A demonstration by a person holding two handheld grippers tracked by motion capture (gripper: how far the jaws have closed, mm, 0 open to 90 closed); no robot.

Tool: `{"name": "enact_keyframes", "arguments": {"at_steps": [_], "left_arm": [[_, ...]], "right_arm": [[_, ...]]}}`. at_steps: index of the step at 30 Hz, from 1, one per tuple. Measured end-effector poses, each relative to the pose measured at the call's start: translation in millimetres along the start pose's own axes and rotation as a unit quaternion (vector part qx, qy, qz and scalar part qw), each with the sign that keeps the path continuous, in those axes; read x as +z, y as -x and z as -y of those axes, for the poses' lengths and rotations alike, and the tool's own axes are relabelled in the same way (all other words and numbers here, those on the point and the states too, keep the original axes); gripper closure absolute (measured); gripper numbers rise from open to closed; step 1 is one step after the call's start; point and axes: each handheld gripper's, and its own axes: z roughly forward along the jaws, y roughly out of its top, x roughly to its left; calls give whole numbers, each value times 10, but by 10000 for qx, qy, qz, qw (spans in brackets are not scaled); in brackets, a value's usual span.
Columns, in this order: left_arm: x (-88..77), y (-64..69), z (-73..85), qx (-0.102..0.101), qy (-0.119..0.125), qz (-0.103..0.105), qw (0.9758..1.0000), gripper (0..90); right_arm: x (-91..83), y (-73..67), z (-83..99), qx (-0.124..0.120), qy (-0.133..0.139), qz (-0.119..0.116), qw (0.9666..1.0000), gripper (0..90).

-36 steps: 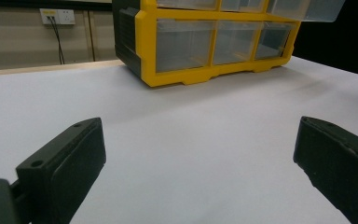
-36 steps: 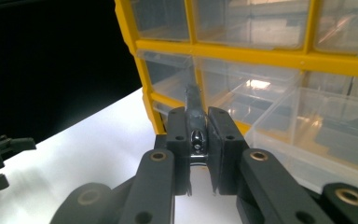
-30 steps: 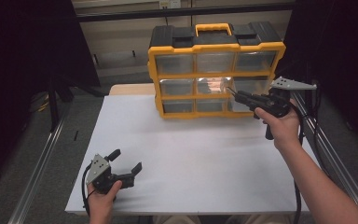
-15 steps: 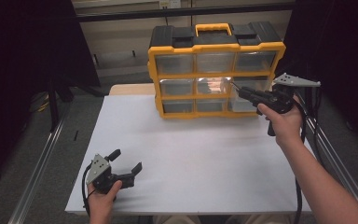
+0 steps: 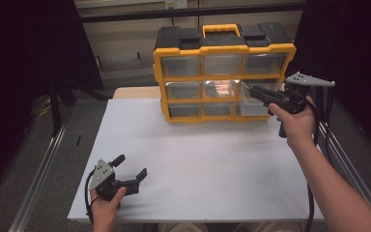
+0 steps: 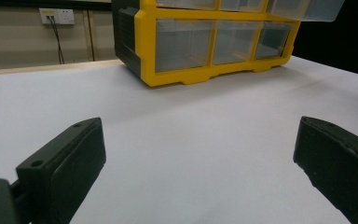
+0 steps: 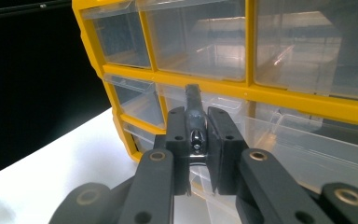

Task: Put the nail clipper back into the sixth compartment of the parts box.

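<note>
A yellow and black drawer cabinet with clear drawers stands at the back of the white table. Its middle-right drawer is pulled out a little. My right gripper is held level in front of that drawer, shut on a small grey metal piece that sticks out past its tips. In the right gripper view the open drawer lies just under and beyond the jaws. My left gripper rests on the table at the front left, open, with nothing between its jaws.
A metal rail runs along the table's left side and another along its right. Bare white table stretches between the left gripper and the cabinet. A wall socket sits on the far wall.
The right hand has drifted slightly to the right with the metal piece still in its jaws. The left gripper has not moved.
</note>
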Motion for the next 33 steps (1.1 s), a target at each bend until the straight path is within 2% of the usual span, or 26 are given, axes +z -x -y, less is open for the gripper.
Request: {"name": "enact_keyframes", "arguments": {"at_steps": [11,14,18,24,30,33], "left_arm": [[-6,-4,-3,55,-2,-34,10000,23],[1,1,-2,8,5,-1,10000,23],[-7,-7,-5,81,-12,-21,10000,23],[2,-5,-3,27,3,5,10000,23],[-1,-8,-3,55,1,-22,10000,23],[6,-7,0,31,1,39,10000,23]], "right_arm": [[-5,44,-19,46,28,139,9999,801],[-3,60,-18,64,44,140,9999,801],[4,76,-18,111,45,194,9997,801],[13,110,-10,105,26,271,9996,800],[17,124,-4,125,-6,302,9995,800],[22,129,1,86,-34,320,9994,801]]}}
